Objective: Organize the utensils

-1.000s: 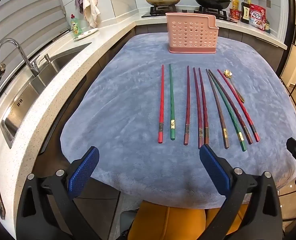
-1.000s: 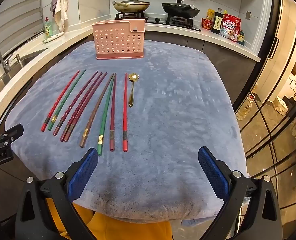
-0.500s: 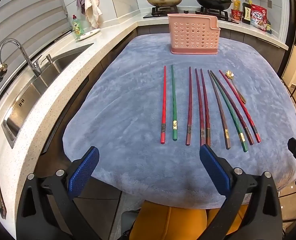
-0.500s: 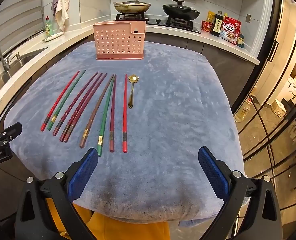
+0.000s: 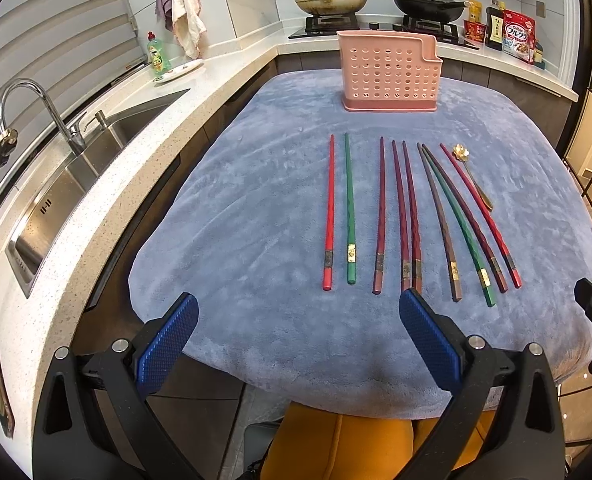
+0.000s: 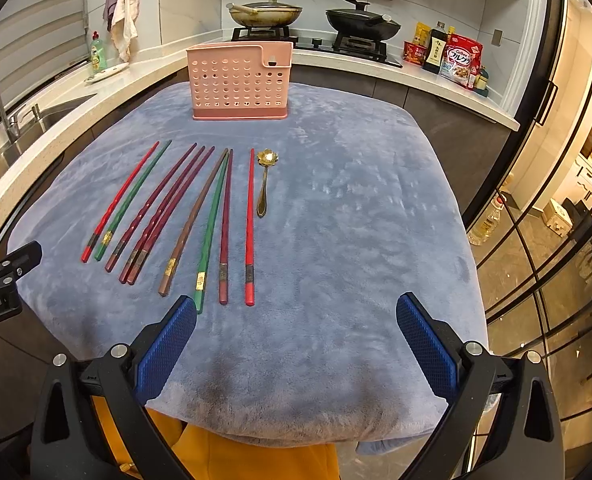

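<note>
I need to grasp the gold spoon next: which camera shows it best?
The right wrist view: the gold spoon lies whole, apart from the chopsticks. The left wrist view shows it small, crowded against a red chopstick.

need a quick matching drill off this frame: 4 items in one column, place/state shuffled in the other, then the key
Items
1. pink holder
2. gold spoon
3. red chopstick, the leftmost one in the row
4. right gripper

Places or states
A. open, holding nothing, over the near edge of the cloth
B. upright at the far end of the blue cloth
C. beside a green chopstick
D. right end of the row, bowl end toward the holder

Pairs: 1-B, 2-D, 3-C, 4-A
</note>
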A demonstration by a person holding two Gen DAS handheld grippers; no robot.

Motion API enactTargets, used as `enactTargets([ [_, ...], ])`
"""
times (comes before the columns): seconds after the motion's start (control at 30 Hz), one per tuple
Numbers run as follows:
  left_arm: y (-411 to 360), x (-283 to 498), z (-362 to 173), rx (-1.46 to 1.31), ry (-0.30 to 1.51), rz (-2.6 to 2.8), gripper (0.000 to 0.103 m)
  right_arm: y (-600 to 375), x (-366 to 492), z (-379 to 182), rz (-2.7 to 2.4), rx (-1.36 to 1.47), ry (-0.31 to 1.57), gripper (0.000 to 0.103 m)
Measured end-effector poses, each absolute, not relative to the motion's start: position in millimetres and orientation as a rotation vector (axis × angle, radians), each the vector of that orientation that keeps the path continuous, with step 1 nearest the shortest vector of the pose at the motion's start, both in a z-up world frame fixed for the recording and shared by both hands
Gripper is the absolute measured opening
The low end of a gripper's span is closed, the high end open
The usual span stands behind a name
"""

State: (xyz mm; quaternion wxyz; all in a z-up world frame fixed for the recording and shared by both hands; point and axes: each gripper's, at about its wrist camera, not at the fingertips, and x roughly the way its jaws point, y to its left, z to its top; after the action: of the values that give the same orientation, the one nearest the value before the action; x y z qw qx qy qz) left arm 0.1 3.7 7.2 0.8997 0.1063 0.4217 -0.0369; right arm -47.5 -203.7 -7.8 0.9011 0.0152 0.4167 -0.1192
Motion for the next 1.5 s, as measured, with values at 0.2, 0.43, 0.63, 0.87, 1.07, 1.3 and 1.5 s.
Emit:
enactTargets([
  [0.2, 4.2, 0.7, 8.0, 0.22, 0.872, -0.073, 0.096, -202.6, -47.1, -7.0, -0.246, 0.03, 0.86, 0.096],
  [0.43, 5.1, 1.8, 8.5, 0.219, 0.875, -0.072, 0.096, -202.5, -46.8, -7.3, -0.244, 0.032, 0.861, 0.096],
  [0.63, 6.2, 2.4, 8.0, 0.219, 0.875, -0.071, 0.096, -202.6, -46.8, -7.4, -0.247, 0.03, 0.86, 0.096],
  [0.87, 6.4, 2.6, 6.3, 0.217, 0.878, -0.07, 0.096, -204.3, -47.3, -8.3, -0.25, 0.031, 0.858, 0.096],
  [1.07, 6.3, 2.5, 6.1, 0.216, 0.877, -0.069, 0.096, -204.4, -46.7, -8.9, -0.253, 0.029, 0.857, 0.096],
  [1.3, 6.8, 2.9, 5.9, 0.217, 0.878, -0.068, 0.096, -204.8, -46.7, -9.1, -0.254, 0.029, 0.858, 0.096],
  [1.5, 6.8, 2.8, 5.9, 0.217, 0.878, -0.07, 0.096, -204.8, -46.7, -9.1, -0.256, 0.03, 0.859, 0.096],
])
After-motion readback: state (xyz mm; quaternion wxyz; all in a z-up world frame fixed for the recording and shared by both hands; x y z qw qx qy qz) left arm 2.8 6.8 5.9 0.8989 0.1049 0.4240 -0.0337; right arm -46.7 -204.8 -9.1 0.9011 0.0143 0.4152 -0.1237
